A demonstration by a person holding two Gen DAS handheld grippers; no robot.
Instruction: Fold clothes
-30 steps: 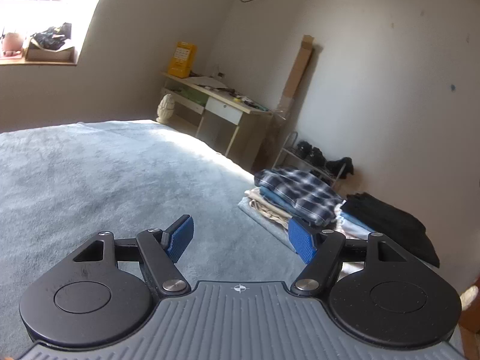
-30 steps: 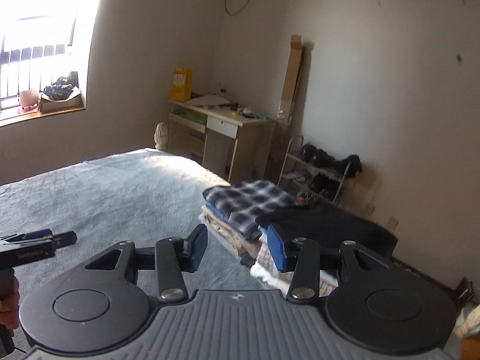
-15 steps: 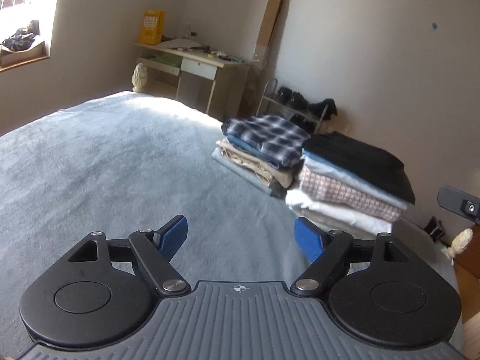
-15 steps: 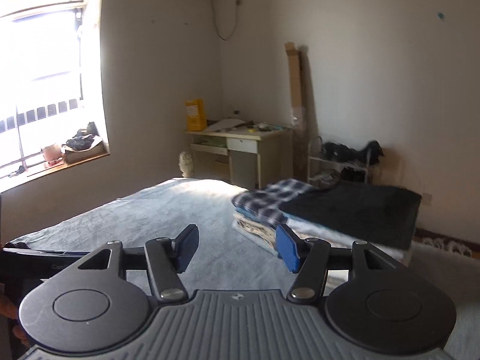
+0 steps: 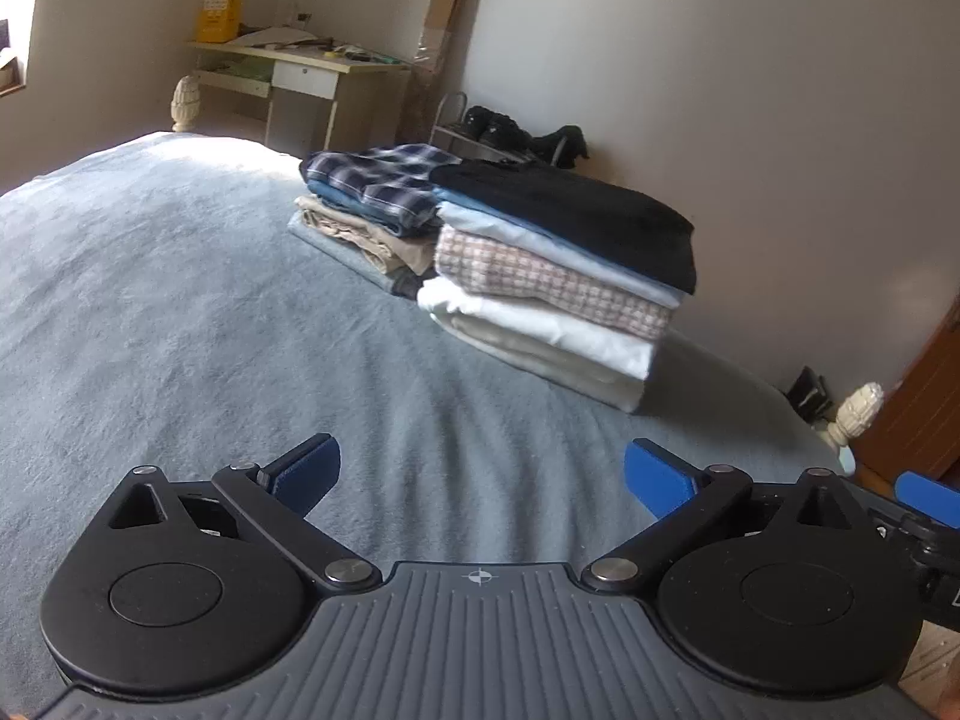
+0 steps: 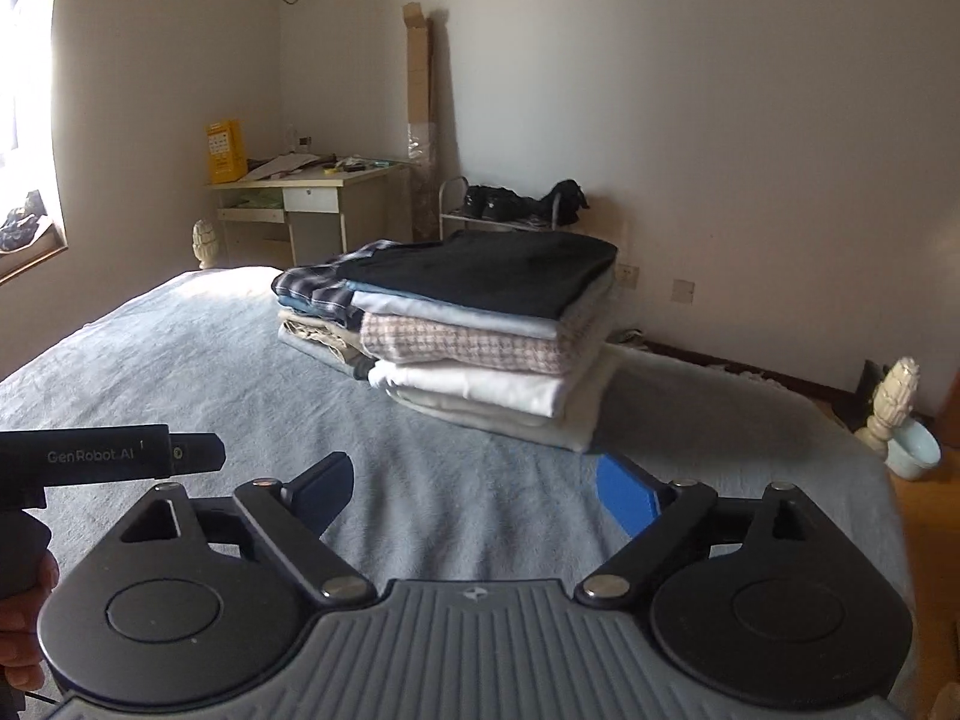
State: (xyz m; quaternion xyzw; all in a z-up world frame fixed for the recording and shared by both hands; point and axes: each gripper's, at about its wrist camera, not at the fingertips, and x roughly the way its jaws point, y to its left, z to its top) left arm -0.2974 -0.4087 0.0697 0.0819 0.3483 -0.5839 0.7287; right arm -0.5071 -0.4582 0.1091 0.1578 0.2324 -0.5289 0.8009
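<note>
Both grippers hovering over the bed, nothing in them

The left gripper [image 5: 480,474] and right gripper [image 6: 474,492] are opening their jaws wide over the grey-blue bed [image 5: 180,300], nothing between the blue pads. Two stacks of folded clothes [image 6: 480,348] are sitting further ahead on the bed near its far edge, a black garment [image 5: 570,216] topping the nearer stack.

Bed [image 5: 180,312] covered by grey-blue fleecy blanket [image 6: 198,372], sunlit patch at far end. Two stacks of folded clothes lie directly on blanket near bed's right edge, touching each other. Nearer stack [image 5: 558,282]: cream piece at bottom, then white, pink checked, pale blue, black on top. Farther stack [image 5: 366,204]: grey piece at bottom, beige, blue denim, dark plaid shirt on top. Blanket shallowly creased in front.
</note>
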